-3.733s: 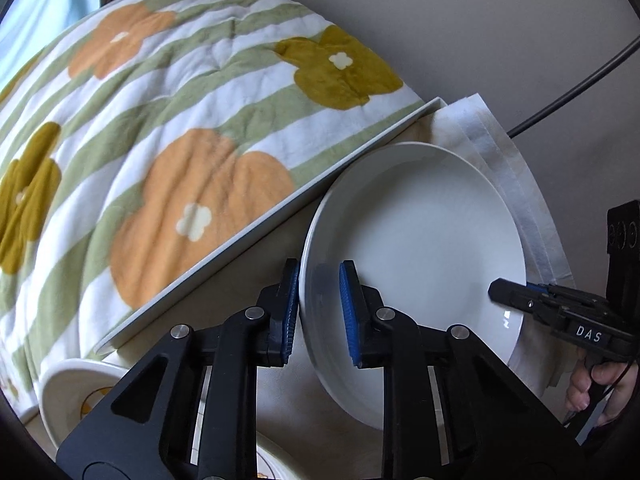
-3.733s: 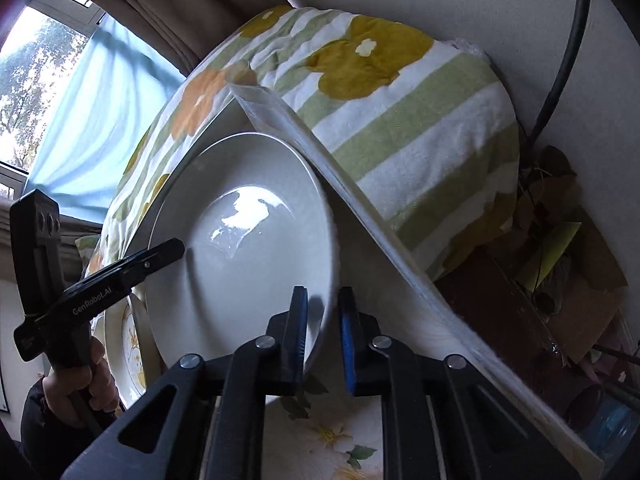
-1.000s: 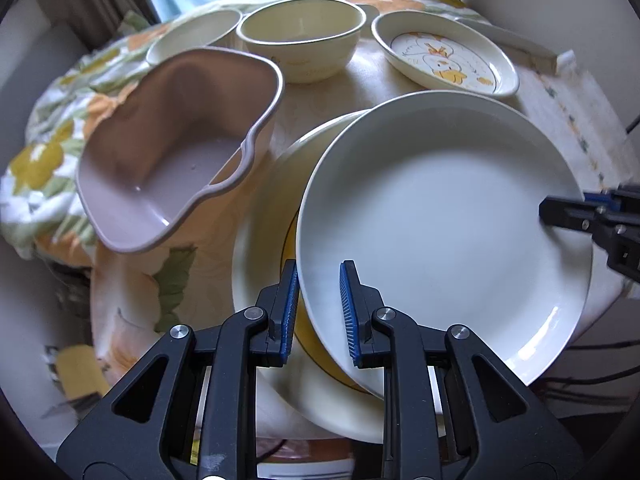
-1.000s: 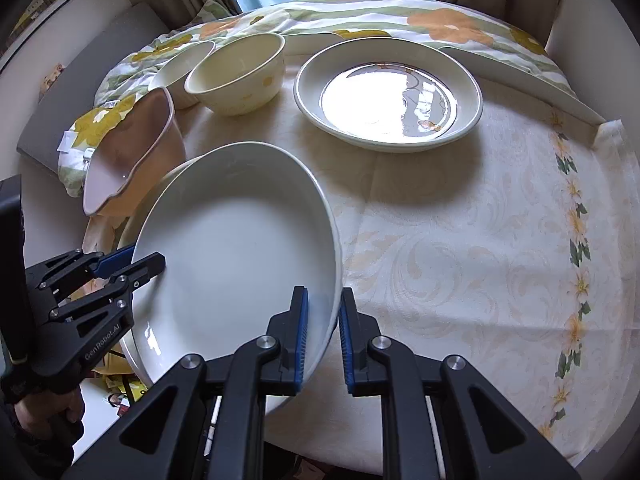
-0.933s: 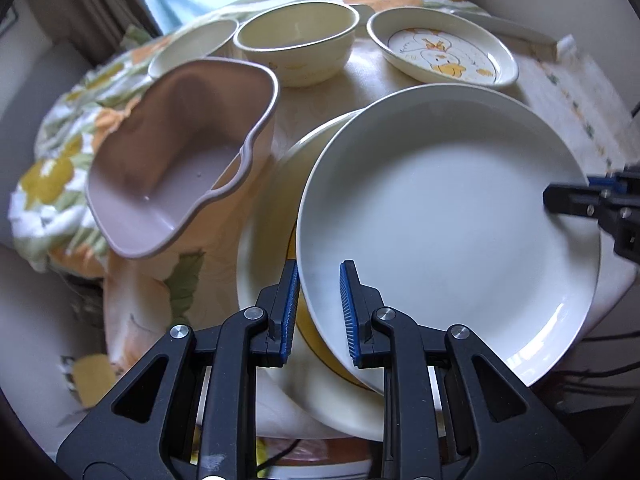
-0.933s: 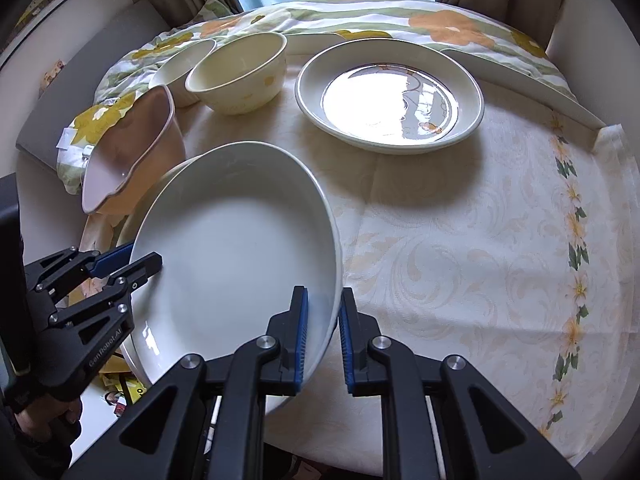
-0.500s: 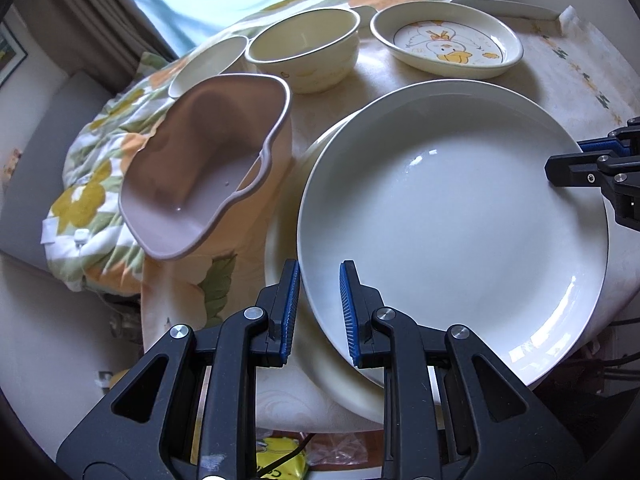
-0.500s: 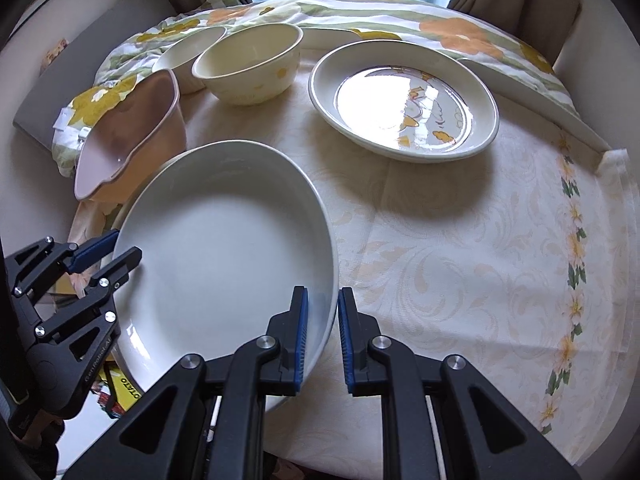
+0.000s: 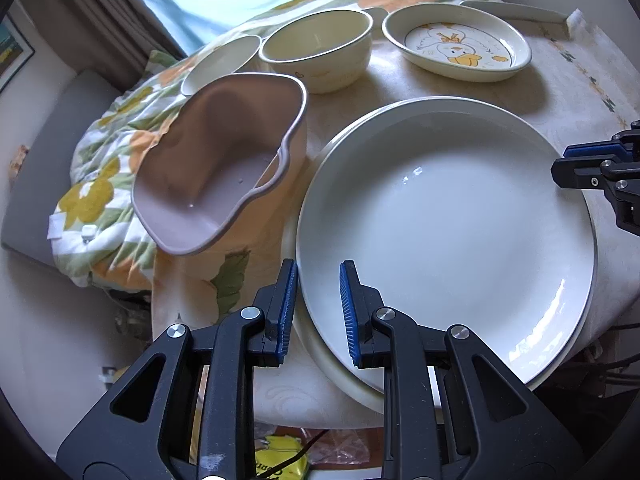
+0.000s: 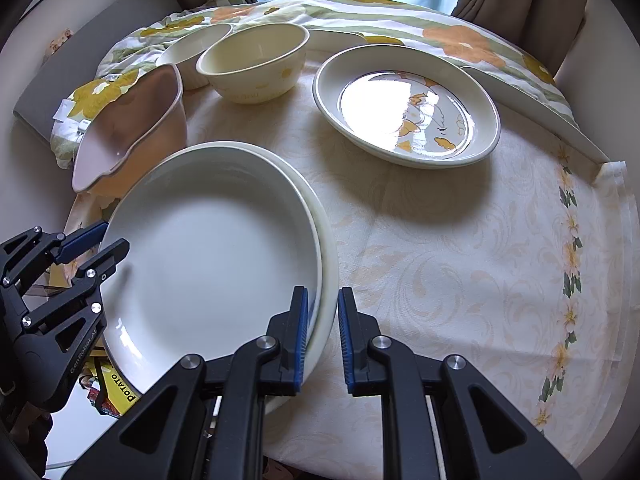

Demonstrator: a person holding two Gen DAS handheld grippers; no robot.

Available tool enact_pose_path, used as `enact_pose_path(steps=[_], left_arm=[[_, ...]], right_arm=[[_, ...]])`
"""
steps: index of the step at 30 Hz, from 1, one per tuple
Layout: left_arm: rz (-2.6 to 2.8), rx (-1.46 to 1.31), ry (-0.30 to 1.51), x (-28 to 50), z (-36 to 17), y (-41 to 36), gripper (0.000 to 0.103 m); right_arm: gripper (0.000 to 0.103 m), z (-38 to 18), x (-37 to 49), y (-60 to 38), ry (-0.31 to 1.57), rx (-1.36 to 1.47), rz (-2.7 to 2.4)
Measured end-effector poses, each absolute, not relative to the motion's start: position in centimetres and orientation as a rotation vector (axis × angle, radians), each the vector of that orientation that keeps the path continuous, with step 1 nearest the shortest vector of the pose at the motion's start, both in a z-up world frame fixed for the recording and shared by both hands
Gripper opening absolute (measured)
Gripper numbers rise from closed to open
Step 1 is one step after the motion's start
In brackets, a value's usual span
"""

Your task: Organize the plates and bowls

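Left gripper [image 9: 318, 306]: jaws a narrow gap apart, straddling the near rim of the white plate [image 9: 448, 232]; contact unclear.
Right gripper [image 10: 323, 334]: jaws straddling the opposite rim, narrowly parted.
White plate: lies on a larger cream plate [image 10: 328, 256] on the surface [image 10: 460, 248].
Beyond: pink bowl [image 9: 224, 172], cream bowl [image 9: 318, 54], duck plate [image 9: 456, 46].

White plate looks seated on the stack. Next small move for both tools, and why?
Probably open both tools and release. The white plate appears to lie nested on the cream plate, rims nearly concentric, with no gap showing between them. The left tool and right tool grip opposite edges of its rim, so letting go should leave it stacked.
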State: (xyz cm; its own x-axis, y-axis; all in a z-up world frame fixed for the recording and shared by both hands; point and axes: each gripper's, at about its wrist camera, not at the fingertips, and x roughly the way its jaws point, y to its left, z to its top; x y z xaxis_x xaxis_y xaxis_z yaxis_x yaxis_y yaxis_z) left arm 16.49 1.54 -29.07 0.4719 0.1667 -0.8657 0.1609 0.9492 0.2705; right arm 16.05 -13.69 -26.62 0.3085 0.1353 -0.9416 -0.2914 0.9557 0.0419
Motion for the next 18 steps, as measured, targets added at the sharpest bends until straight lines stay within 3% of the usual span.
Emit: enact_pose_path(steps=[10,18], left_arm=[[-0.007,0.328,1.092,16.5,-28.4,1.5,0.018],[-0.051,0.173,0.938,17.6,-20.4,2.4,0.019]], right_arm=[[0.014,-26.4,16.2,-14.2,1.228,-0.114,0.286],[0.014,-21.1,16.4,-17.2,1.116,0.0,0.279]])
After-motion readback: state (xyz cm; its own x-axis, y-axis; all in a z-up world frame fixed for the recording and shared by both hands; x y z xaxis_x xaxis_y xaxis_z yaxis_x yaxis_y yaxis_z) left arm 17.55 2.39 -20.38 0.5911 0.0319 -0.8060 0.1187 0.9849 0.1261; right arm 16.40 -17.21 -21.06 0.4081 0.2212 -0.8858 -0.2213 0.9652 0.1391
